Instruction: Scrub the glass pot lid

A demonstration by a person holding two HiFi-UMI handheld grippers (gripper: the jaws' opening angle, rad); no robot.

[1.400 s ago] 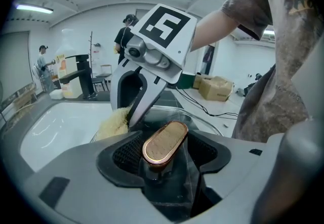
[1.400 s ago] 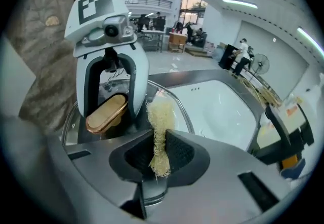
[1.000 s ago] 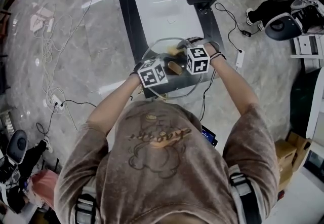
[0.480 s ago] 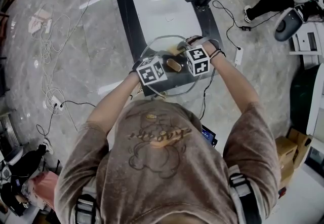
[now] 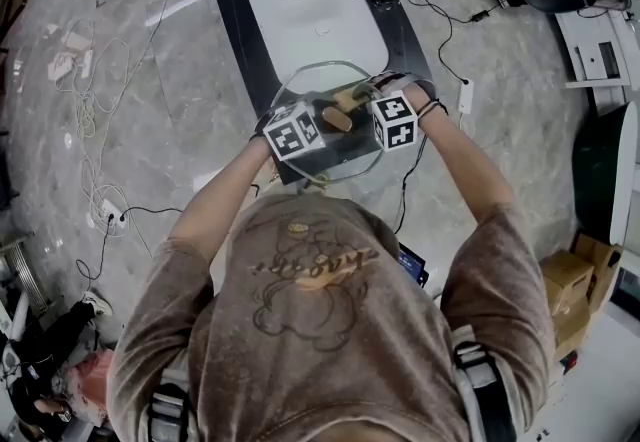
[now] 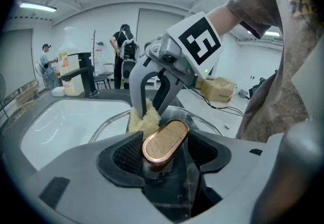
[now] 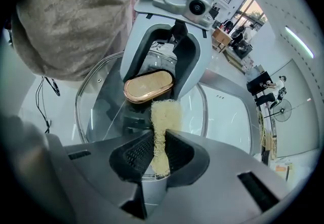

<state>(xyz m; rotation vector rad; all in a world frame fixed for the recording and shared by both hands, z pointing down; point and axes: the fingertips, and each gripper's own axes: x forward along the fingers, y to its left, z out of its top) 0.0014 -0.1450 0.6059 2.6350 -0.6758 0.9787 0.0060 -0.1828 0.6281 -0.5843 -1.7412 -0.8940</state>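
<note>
Partly over sink [image 5: 300,15], glass lid [image 5: 322,85], sponge [image 7: 164,116]

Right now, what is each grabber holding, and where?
Left gripper clamps the glass lid by its copper knob; right gripper pinches the yellow scrub pad by one end.

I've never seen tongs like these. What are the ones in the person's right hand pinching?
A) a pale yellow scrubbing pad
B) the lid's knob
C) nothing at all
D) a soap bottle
A: in the right gripper view the scrubbing pad is squeezed between the right tongs, while the left tongs are the ones clamped on the copper-coloured knob of the glass lid.
</note>
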